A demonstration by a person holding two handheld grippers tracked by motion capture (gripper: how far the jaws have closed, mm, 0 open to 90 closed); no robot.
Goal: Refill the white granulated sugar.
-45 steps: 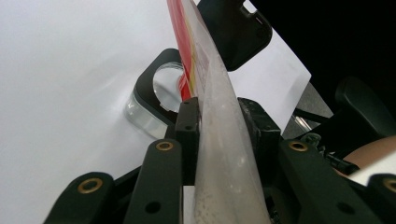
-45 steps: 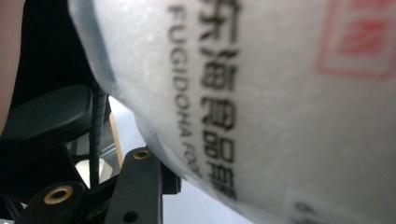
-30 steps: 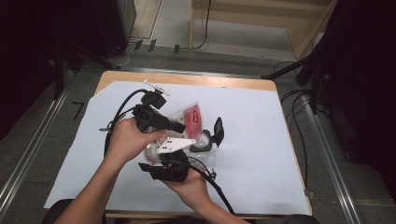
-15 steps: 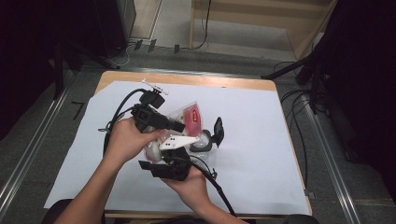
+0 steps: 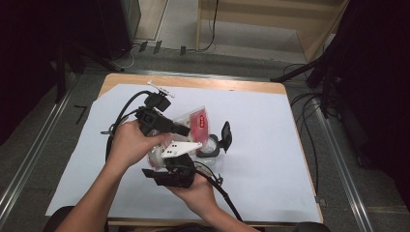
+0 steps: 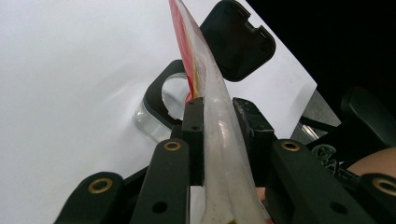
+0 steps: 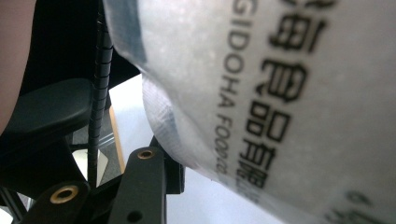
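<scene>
While I hold the pouch (image 6: pixel 210 93) edge-on over the jar (image 5: pixel 209 147) | left gripper (image 6: pixel 219 135) clamped on it | right gripper (image 5: pixel 175 166) jaws: cannot tell, pouch close | long axis tips toward jar mouth.

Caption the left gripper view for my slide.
Left gripper clamps a plastic pouch above an open clear container.

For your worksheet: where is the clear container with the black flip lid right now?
High view: the container sits on the white sheet, mid-table, right of the gripped packet.
</scene>
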